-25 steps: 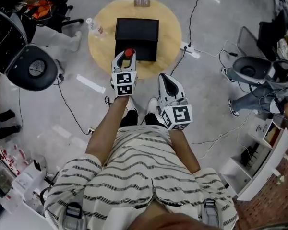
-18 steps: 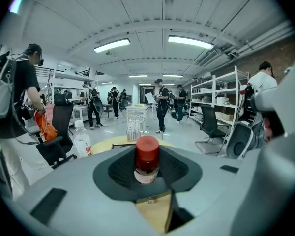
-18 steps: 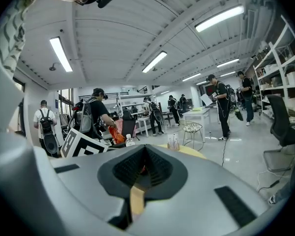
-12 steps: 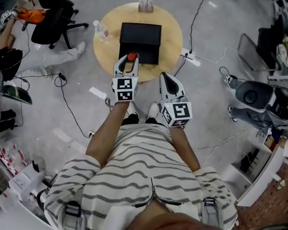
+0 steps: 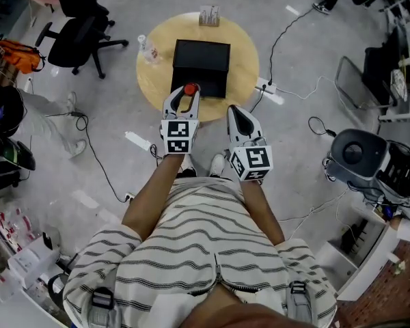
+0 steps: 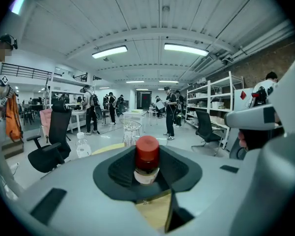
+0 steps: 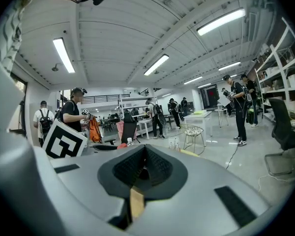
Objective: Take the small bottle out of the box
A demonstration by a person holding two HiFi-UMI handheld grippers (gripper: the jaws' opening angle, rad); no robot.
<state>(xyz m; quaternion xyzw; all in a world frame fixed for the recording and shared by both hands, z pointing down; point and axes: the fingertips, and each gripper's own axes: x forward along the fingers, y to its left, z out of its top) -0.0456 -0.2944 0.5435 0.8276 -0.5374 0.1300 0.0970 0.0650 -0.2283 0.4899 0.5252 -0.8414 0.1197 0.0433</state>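
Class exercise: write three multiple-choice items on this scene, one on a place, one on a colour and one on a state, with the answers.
1. In the head view, where on the round wooden table does the clear plastic water bottle stand?
A) left of the black rectangular box
B) inside that box
C) right of that box

2. What colour is the cap of the small bottle?
A) blue
B) red
C) white

3. What state is the left gripper in?
A) open and empty
B) shut with nothing in it
C) shut on the small bottle

Answers:
1 A: it stands on bare wood off the box's left side.
2 B: the left gripper view shows a red cap.
3 C: the bottle sits clamped between the pads.
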